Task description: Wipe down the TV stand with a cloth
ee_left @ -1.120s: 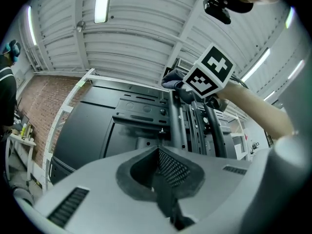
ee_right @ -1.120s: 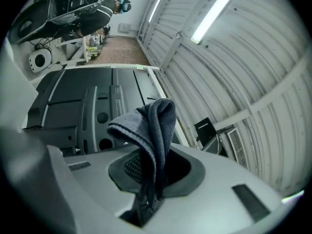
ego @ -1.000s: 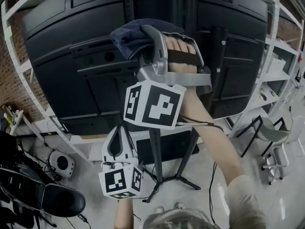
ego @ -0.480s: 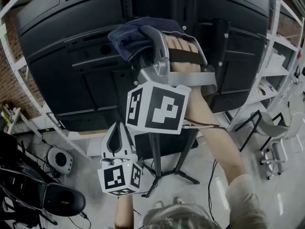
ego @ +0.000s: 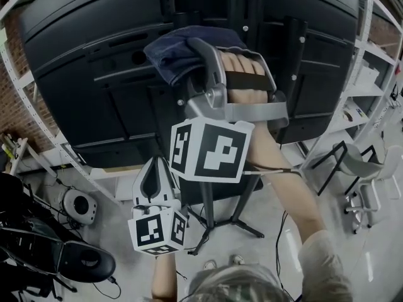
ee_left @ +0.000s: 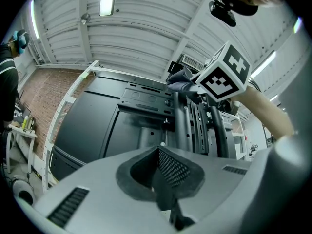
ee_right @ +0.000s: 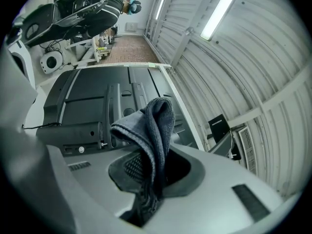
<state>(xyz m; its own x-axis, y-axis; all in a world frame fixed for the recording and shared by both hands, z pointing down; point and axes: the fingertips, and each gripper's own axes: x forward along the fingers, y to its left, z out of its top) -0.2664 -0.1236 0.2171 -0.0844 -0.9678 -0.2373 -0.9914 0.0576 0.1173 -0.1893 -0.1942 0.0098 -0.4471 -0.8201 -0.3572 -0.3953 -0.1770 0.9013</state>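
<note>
Workshop shelving (ego: 374, 74) and a brick wall (ego: 12, 106) frame a dark screen back (ego: 82, 61) carried on the TV stand (ego: 206, 200), whose column runs upright from splayed feet on the floor to the mount rails; right tongs (ego: 189, 46) are clamped on a folded blue cloth (ego: 170, 52), which sits at the top of that column, apparently against the rails; left tongs (ego: 154, 182) hang lower, beside the lower column, jaws together on nothing; judged, the wipe falls to the right hand, travelling down the column's length.
</note>
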